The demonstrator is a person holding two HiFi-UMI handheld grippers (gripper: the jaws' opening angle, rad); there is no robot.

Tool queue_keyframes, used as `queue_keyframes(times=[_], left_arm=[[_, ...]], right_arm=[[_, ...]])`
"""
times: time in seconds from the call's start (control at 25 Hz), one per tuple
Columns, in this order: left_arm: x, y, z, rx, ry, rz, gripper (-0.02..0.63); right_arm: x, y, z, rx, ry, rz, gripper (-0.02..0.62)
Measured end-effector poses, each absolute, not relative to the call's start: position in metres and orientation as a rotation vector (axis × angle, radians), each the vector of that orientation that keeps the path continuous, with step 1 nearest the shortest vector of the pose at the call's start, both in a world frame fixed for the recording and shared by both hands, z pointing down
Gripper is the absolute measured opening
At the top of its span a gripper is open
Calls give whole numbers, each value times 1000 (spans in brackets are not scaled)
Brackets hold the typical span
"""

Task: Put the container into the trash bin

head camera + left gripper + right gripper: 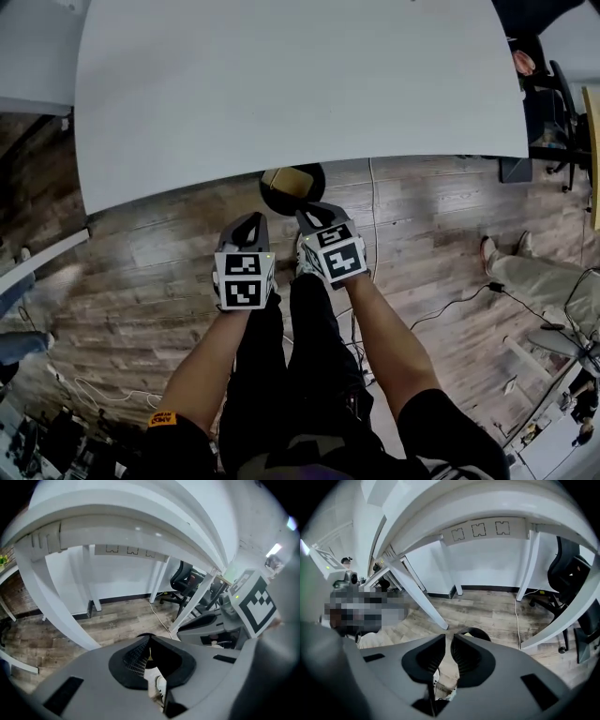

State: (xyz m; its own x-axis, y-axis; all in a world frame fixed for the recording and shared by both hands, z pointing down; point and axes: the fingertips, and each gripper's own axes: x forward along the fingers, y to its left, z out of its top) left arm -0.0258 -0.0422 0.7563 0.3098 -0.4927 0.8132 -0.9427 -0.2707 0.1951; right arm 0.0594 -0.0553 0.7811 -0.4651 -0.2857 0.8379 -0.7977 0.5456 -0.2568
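Left claw (251,221), just short of trash bin (317,180): jaws closed tip to tip, nothing held. Right claw (314,214), beside it and nearest bin's rim: jaws drawn to narrow slit, empty. Round black trash bin stands on wood floor (159,253) just ahead of both claws, partly under table edge. Tan container (287,180) lies inside bin. White table (281,84) spreads beyond bin. Black office chair (568,576) farther back, past table legs.
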Motion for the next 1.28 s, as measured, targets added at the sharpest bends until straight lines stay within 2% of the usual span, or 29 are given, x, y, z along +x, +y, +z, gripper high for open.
queue_keyframes(times=[0.64, 1.28], left_arm=[[-26, -3, 607, 1920, -1344, 782, 9], [-18, 11, 445, 2096, -1444, 605, 9]], right_arm=[[57, -22, 604, 1026, -2105, 769, 37], [61, -6, 436, 1111, -2266, 597, 21]])
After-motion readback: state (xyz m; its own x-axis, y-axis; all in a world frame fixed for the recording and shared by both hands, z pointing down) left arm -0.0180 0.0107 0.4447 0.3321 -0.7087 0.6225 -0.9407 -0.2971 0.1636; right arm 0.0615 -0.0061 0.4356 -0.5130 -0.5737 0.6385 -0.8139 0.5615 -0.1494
